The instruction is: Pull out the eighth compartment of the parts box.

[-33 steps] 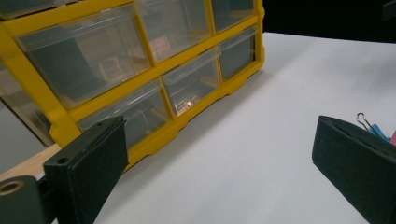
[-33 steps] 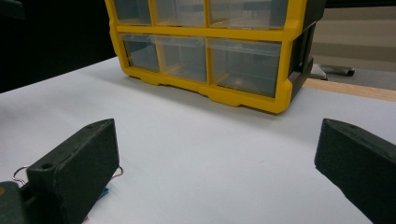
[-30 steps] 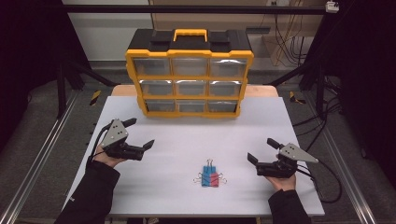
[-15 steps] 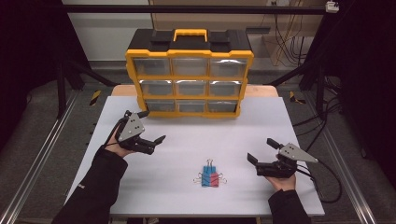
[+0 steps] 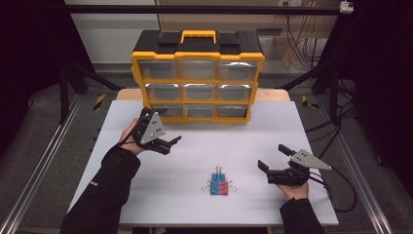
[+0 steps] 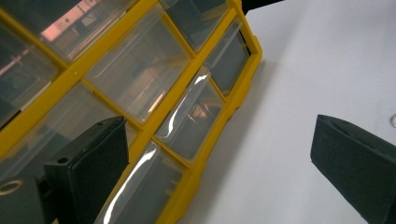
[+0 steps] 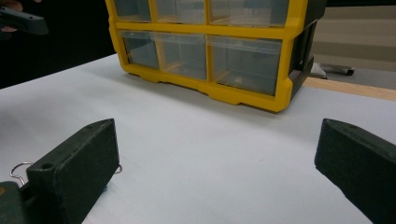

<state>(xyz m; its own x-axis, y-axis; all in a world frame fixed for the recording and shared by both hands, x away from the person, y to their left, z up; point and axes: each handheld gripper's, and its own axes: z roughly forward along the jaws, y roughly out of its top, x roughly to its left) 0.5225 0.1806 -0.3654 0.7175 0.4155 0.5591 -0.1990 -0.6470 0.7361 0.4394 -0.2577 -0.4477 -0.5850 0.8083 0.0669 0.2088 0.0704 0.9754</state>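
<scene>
Nine clear plastic drawers, three rows of three, sit in the one yellow-and-black plastic organiser cabinet (image 5: 197,78) that we see standing at the far edge of the white tabletop (image 5: 243,146). Its yellow carry handle (image 5: 198,35) is on top, at the middle. Two small binder clips with wire handles, one blue and one red (image 5: 219,187), lie side by side and touching near the front middle of the tabletop, well apart from the cabinet.

We count two black hand-held grippers. Our left gripper (image 5: 165,142) is held above the tabletop just in front of the cabinet's lower left corner, pointing right. Our right gripper (image 5: 272,160) is low over the tabletop at the front right, pointing left toward the clips, with bare white surface between it and them.

Open room is plentiful: a broad bare band runs between the cabinet's base and the clips, and both side margins of the tabletop are bare. The front edge is close behind the clips.

Fingers of the left gripper (image 6: 88,163) stand wide apart and hold nothing; the bottom drawers (image 6: 187,121) show close between them. Fingers of the right gripper (image 7: 74,163) are also spread wide and empty, and a clip's wire loop (image 7: 17,170) peeks beside one of them.
</scene>
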